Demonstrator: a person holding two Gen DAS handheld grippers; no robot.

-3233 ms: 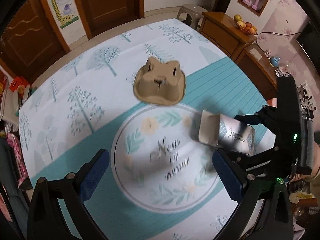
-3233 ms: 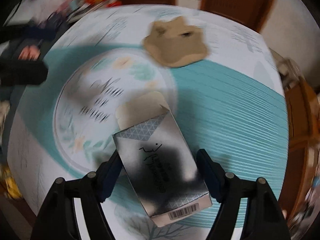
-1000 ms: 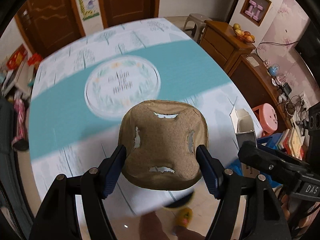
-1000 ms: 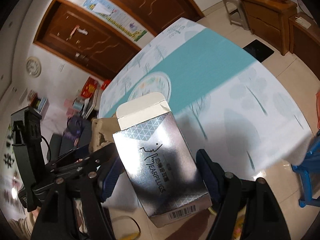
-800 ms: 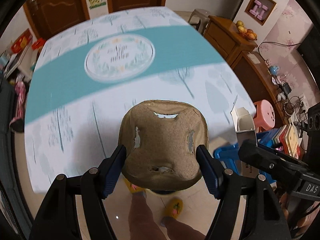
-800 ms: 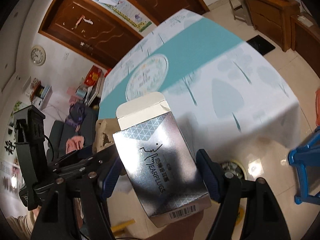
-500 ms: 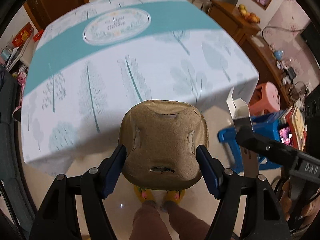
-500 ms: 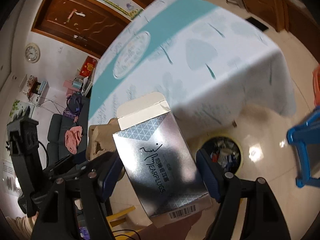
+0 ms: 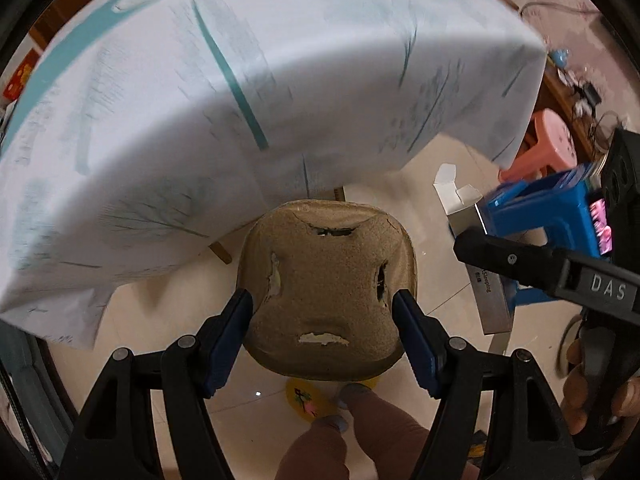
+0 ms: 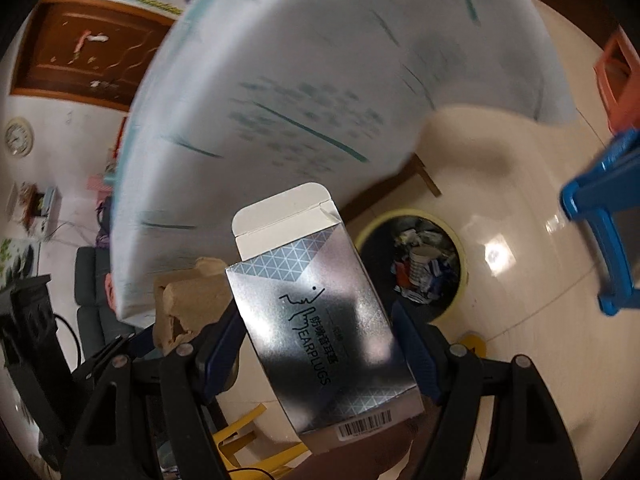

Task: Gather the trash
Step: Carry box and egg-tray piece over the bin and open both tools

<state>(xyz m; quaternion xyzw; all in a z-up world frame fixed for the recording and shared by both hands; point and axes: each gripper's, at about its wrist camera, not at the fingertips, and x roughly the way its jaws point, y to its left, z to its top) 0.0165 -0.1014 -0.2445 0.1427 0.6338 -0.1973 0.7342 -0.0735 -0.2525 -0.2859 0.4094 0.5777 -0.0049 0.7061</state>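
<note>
My left gripper (image 9: 325,320) is shut on a brown pulp cup carrier (image 9: 326,292), held above the tiled floor in front of the table edge. My right gripper (image 10: 318,320) is shut on a silver earplugs box (image 10: 320,312) with its white flap open. The box also shows at the right of the left wrist view (image 9: 486,280), and the carrier at the left of the right wrist view (image 10: 192,300). A round trash bin (image 10: 412,264) with a yellow rim, holding litter, stands on the floor just beyond and right of the box.
The table with its white and teal cloth (image 9: 240,80) hangs over the upper part of both views. A blue plastic stool (image 10: 600,232) and a pink stool (image 9: 548,140) stand at the right. The person's feet (image 9: 340,420) are below the left gripper.
Both grippers have swung down and away from the tabletop toward the floor, each still holding its item. The trash bin has come closer in the right wrist view.
</note>
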